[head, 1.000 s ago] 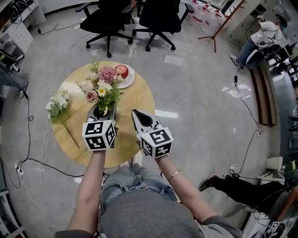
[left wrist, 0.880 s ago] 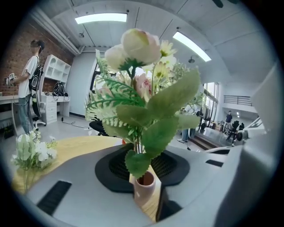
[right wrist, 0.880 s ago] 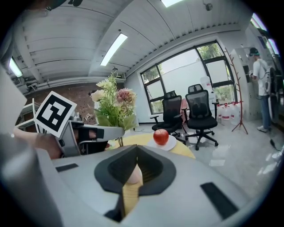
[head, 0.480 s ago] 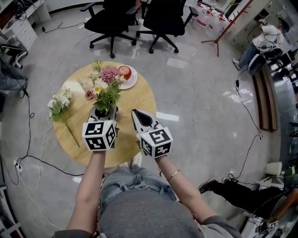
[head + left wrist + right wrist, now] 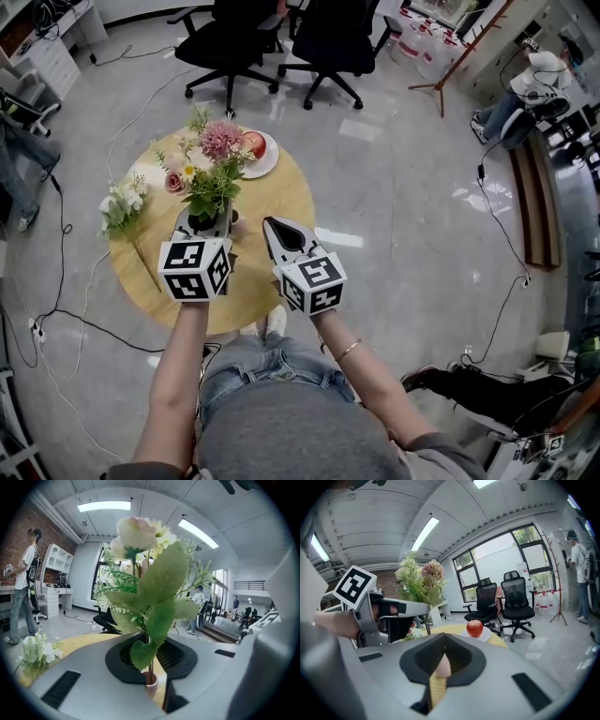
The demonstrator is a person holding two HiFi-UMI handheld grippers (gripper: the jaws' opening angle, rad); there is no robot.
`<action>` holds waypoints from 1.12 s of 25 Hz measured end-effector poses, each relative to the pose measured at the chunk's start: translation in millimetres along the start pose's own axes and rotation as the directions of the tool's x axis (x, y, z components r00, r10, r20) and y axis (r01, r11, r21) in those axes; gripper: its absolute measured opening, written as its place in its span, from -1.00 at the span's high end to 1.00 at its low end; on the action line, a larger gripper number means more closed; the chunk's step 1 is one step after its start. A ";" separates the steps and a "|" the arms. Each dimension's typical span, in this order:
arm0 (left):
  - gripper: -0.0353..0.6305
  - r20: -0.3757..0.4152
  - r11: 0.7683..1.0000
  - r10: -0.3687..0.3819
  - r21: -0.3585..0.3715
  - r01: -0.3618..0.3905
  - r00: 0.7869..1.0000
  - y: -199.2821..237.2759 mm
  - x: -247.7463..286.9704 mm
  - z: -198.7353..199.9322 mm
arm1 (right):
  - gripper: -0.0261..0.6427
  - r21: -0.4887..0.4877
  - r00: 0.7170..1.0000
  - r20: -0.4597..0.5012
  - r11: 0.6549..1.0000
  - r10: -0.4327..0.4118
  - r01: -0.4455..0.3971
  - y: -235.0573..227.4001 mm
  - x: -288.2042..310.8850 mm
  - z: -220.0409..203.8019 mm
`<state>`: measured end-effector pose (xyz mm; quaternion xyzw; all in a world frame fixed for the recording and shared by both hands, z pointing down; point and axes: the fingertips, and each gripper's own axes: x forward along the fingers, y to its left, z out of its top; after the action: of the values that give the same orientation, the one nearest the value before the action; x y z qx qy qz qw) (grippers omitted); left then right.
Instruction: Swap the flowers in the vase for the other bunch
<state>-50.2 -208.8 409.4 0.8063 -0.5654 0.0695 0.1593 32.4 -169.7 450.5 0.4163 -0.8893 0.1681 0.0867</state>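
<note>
A mixed bunch of pink, white and yellow flowers (image 5: 211, 173) stands at the middle of the round wooden table (image 5: 272, 202). My left gripper (image 5: 204, 225) is closing on its stems, and the green stem (image 5: 149, 665) runs down between the jaws into a small pink vase neck (image 5: 151, 680). The rest of the vase is hidden. The other bunch, white flowers (image 5: 122, 211) on a long stem, lies flat at the table's left edge. My right gripper (image 5: 275, 230) hovers beside the left one, jaws together, holding nothing I can make out.
A red apple (image 5: 247, 142) sits on a white plate at the table's far side. Two black office chairs (image 5: 225, 42) stand beyond the table. Cables trail on the floor to the left. A person (image 5: 23, 588) stands far off.
My left gripper's jaws have closed round the stems and it has risen a little, the mixed bunch rising with it. The right gripper has stayed put.
</note>
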 end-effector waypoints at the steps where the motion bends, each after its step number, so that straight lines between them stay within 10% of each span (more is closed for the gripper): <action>1: 0.73 0.002 1.000 0.001 0.003 -0.001 1.000 -0.5 -1.0 2.2 | 0.89 -0.001 1.000 0.001 1.000 0.002 -0.002 0.1 -0.2 0.5; 28: 0.74 0.211 0.996 0.087 0.016 -0.092 0.974 2.6 -68.4 91.3 | 0.89 -0.067 0.993 0.025 0.991 0.118 -0.116 37.3 -1.8 20.1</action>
<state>-82.8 -179.4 304.1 0.7848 -0.6140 -0.0017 0.0848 4.6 -153.6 422.8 0.3626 -0.9184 0.1376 0.0777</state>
